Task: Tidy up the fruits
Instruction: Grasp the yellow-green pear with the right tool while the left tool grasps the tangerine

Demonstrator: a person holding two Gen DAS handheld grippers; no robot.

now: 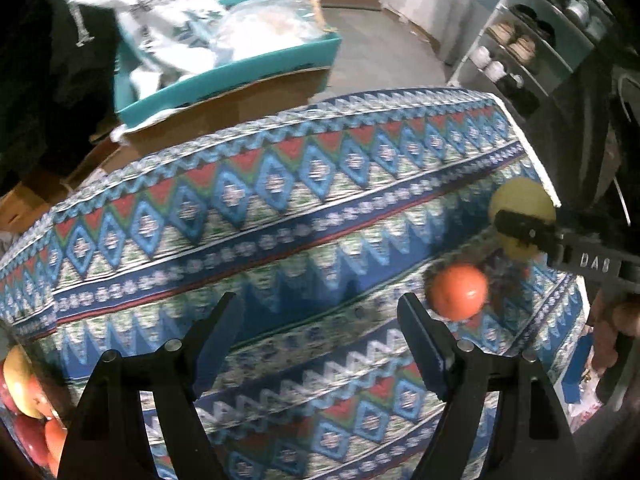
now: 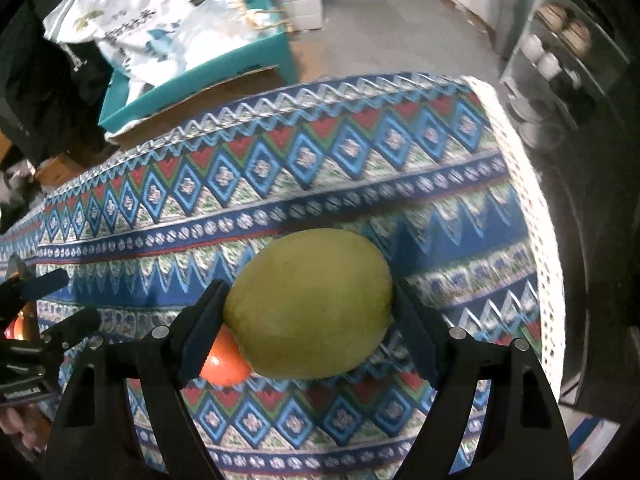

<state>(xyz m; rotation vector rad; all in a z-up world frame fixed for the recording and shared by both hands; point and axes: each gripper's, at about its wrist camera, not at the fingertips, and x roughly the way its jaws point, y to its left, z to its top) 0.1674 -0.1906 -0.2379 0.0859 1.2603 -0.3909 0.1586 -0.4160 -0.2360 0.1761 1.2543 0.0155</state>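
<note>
The right claw (image 2: 310, 316) grips a large green mango (image 2: 310, 304) between its two black fingers, above a counter (image 2: 320, 160) draped in a blue, red and white geometric-patterned cloth. An orange-red fruit (image 2: 224, 364) sits on the cloth just below and left of the mango. The left claw (image 1: 320, 340) hangs wide with nothing between its fingers. In the left wrist view the right tool's arm bears the letters "DAS". A pile of red and yellow fruit (image 1: 24, 408) shows at the counter's left edge. A teal crate (image 2: 192, 80) behind holds white printed bags (image 2: 120, 28), their lettering too blurred to read.
</note>
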